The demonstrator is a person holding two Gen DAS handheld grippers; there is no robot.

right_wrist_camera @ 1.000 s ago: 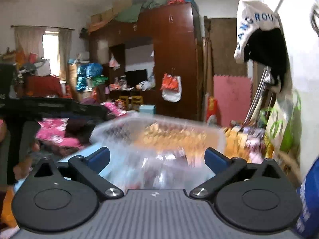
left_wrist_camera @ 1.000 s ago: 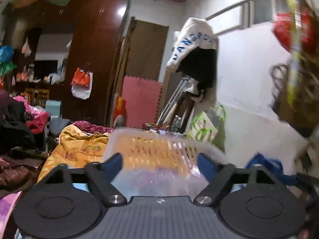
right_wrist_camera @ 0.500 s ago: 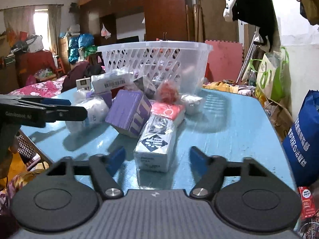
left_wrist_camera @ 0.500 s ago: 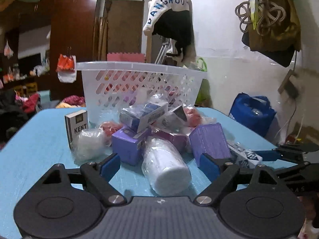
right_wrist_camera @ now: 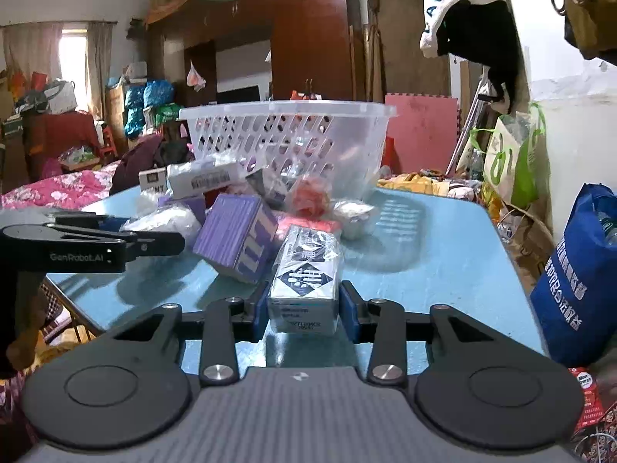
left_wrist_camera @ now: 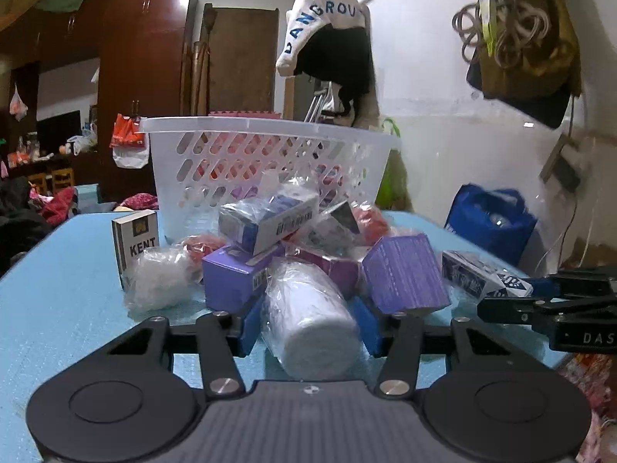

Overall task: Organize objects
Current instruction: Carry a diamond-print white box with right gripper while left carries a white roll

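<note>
A: What is the left gripper [left_wrist_camera: 308, 328] closing on?

B: Its jaws are closing around the white roll wrapped in clear crinkly plastic [left_wrist_camera: 310, 318], which is lying on the light blue table [left_wrist_camera: 58, 308] with its round end facing back toward the claw. The blue pads [left_wrist_camera: 250, 324] are sitting right at the roll's flanks; I cannot tell whether they are pressing yet. I am judging it soft and light, so the pads are likely sinking in a little, and the film is looking slippery. Gripping mid-body, across the round, seems the safest hold.

A: And the right gripper [right_wrist_camera: 302, 308]?

B: Its jaws are closing too, with the small white carton with a dark blue diamond print, wrapped in clear film [right_wrist_camera: 304, 274], lying between them, near end at the pads. The pads are looking flush against its two long sides. I am reading it as a stiff, light box: flat sides are giving a good seat, though the film may be letting it slide.

A: Where is everything going?

B: Probably into the white perforated plastic basket [left_wrist_camera: 270, 154], which is standing beyond the heap, straight ahead of both claws. The purple cardboard box [right_wrist_camera: 235, 239] is leaning just ahead-left of the right claw, touching the carton's far end, so lifting may be nudging it.
</note>
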